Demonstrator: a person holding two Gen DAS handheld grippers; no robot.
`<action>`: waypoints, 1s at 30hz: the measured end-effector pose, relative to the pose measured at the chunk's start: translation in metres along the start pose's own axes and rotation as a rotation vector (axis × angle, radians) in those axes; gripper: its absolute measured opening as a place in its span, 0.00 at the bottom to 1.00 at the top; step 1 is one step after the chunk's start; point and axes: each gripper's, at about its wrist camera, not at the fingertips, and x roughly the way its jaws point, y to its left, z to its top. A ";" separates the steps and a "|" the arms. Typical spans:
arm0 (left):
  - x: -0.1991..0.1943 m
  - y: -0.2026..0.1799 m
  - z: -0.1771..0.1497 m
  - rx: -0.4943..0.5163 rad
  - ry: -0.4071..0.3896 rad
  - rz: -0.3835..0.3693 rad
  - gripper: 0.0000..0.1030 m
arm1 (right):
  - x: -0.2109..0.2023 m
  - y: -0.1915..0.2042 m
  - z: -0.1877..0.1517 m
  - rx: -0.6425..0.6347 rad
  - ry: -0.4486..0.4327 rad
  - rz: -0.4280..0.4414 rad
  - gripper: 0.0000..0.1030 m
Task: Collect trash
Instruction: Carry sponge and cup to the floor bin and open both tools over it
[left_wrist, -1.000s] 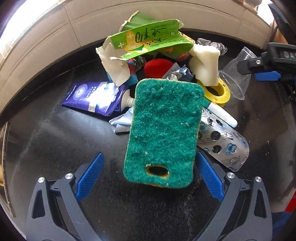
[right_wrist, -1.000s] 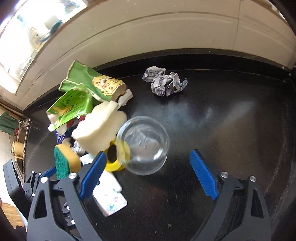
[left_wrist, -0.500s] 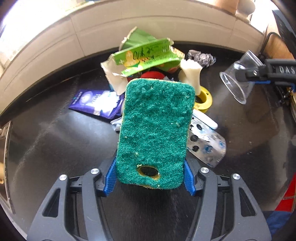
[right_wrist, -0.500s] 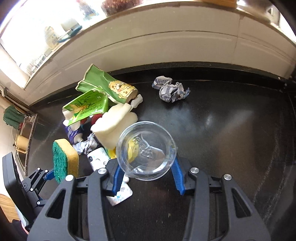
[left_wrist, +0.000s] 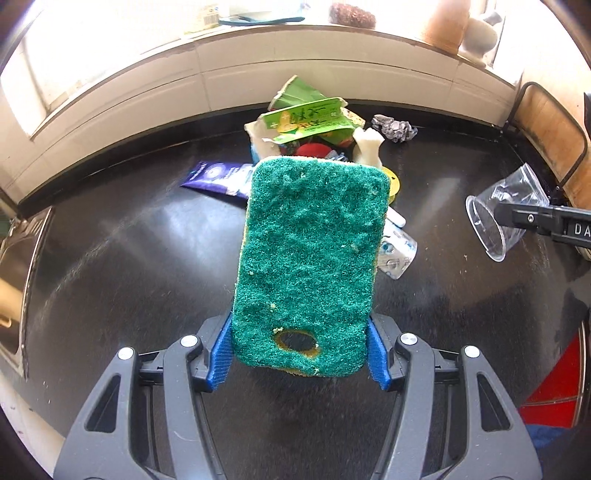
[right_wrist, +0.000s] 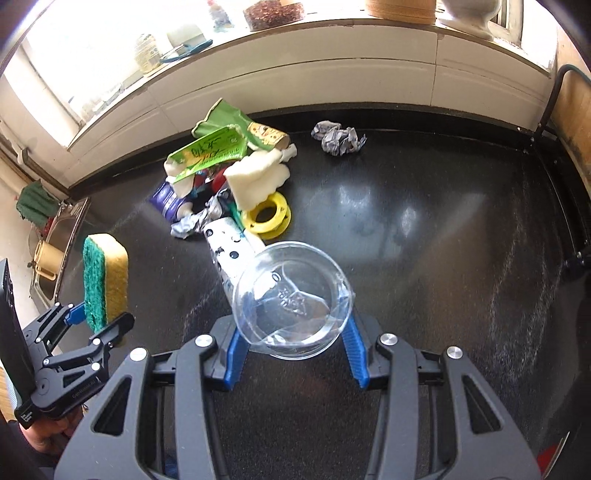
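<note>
My left gripper (left_wrist: 299, 354) is shut on a green-and-yellow sponge (left_wrist: 310, 258) and holds it above the black counter (left_wrist: 110, 258). The sponge also shows in the right wrist view (right_wrist: 105, 277). My right gripper (right_wrist: 293, 350) is shut on a clear plastic cup (right_wrist: 291, 299), held above the counter; the cup shows in the left wrist view (left_wrist: 498, 218). A trash pile lies on the counter: green carton (right_wrist: 207, 153), white foam piece (right_wrist: 255, 177), yellow tape ring (right_wrist: 266, 218), blister pack (right_wrist: 229, 251), purple wrapper (left_wrist: 218, 177).
A crumpled paper ball (right_wrist: 338, 138) lies apart near the back wall. A sink (right_wrist: 55, 243) is at the counter's left end. A chair (left_wrist: 546, 136) stands at the right. A red object (left_wrist: 557, 384) is low at the right.
Both grippers closed, the left on the sponge and the right on the cup. Both have lifted and pulled back from the pile.
</note>
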 end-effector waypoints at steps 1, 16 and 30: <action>-0.004 0.004 -0.004 -0.010 -0.006 0.009 0.56 | 0.001 0.005 0.000 -0.009 0.001 0.003 0.44; -0.082 0.170 -0.148 -0.494 -0.036 0.288 0.57 | 0.047 0.271 -0.031 -0.582 0.138 0.288 0.44; -0.077 0.289 -0.393 -0.997 0.134 0.445 0.57 | 0.097 0.570 -0.225 -1.147 0.453 0.544 0.45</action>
